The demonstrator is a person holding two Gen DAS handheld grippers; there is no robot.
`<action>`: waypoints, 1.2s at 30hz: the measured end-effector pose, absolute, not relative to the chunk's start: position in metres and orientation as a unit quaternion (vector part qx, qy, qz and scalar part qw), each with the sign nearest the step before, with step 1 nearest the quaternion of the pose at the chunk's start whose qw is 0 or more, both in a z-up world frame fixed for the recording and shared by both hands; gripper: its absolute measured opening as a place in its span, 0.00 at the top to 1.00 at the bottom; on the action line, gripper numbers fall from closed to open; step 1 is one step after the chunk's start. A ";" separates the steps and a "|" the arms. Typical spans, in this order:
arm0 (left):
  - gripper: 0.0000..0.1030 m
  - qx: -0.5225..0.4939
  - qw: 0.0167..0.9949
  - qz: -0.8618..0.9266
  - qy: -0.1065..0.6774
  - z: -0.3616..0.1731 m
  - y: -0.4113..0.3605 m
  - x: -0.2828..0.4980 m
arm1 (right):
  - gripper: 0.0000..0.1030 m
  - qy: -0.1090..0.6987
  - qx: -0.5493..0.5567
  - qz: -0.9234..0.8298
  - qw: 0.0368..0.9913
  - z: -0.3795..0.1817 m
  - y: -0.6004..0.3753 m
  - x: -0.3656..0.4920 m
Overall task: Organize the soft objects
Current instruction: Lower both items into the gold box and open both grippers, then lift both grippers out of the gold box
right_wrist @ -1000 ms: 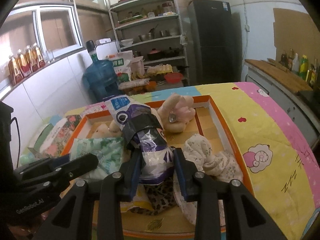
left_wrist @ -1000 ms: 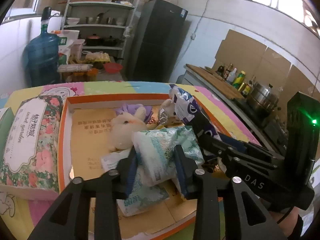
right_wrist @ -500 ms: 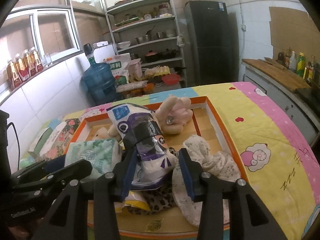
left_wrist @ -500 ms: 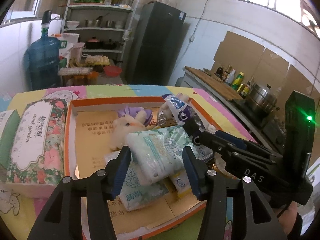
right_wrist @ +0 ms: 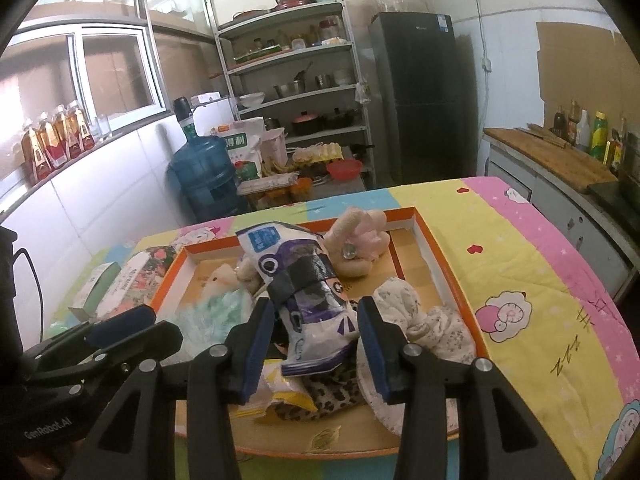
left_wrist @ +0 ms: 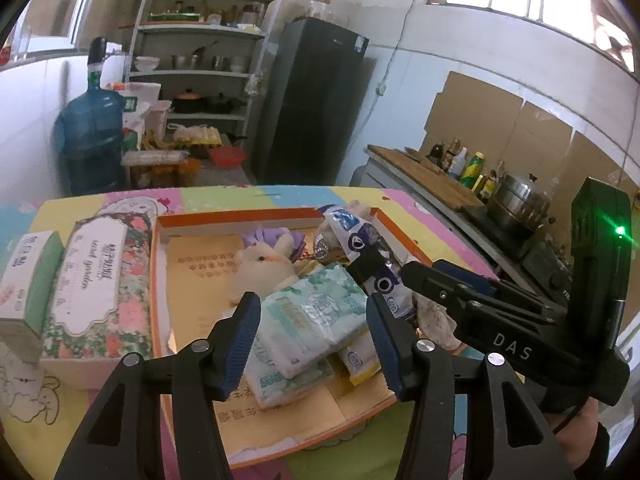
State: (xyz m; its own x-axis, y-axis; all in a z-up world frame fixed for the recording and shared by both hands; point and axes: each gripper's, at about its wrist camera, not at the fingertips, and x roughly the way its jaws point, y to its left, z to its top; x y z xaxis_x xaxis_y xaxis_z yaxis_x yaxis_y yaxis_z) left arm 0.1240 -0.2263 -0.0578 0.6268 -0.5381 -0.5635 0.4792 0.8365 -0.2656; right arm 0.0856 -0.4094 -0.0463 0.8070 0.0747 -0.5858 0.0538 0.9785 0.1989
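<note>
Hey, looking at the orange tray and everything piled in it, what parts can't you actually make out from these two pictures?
- Left wrist view: the near rim of the orange tray is covered by the left tool.
- Right wrist view: the green tissue pack is blurred, and the left tool covers its near side.
- Right wrist view: the leopard-print cloth is mostly buried under the purple and white packet.
- Both views: print on the packets is too small to read.

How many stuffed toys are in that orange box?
2 that I can see: a cream bunny near the box's middle, and a pink plush toy in its far corner. Packets and cloths are piled around, so another could be hidden.
</note>
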 end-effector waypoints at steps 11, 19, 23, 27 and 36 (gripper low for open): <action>0.41 -0.046 0.910 -0.272 0.310 -0.044 -0.202 0.106 | 0.58 0.299 0.095 0.015 0.949 -0.032 -0.391 0.072; 0.41 -0.052 0.917 -0.256 0.302 -0.039 -0.181 0.094 | 0.58 0.293 0.085 0.023 0.952 -0.024 -0.373 0.064; 0.41 -0.054 0.922 -0.246 0.296 -0.035 -0.170 0.088 | 0.58 0.290 0.080 0.028 0.953 -0.021 -0.364 0.061; 0.41 -0.053 0.925 -0.237 0.291 -0.034 -0.157 0.080 | 0.58 0.287 0.076 0.036 0.954 -0.018 -0.352 0.057; 0.41 -0.061 0.933 -0.217 0.282 -0.030 -0.130 0.063 | 0.58 0.285 0.061 0.054 0.955 -0.013 -0.323 0.049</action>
